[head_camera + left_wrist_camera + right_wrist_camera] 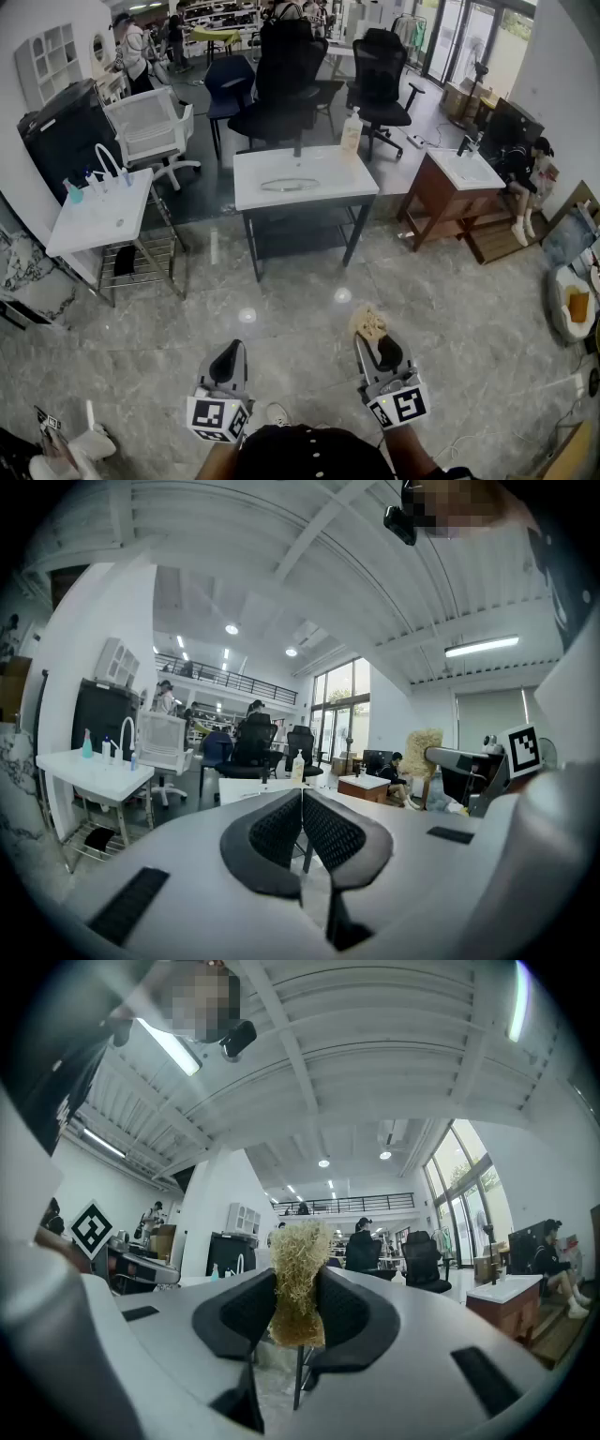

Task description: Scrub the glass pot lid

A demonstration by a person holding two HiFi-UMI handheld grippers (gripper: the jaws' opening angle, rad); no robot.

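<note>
The left claw (229, 359) is closed on nothing; the right claw (379, 345) pinches a straw-coloured scrubber (296, 1283). What looks like the glass pot lid (289, 185) lies flat on the far tabletop (330, 194), far-left of the right claw.

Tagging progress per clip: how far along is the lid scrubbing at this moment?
Done: the right gripper is shut on a straw-coloured scrubber. In hand: nothing more; the left gripper is shut and empty. Left: the glass lid lies on the white sink table across the floor, not yet reached or scrubbed.
</note>
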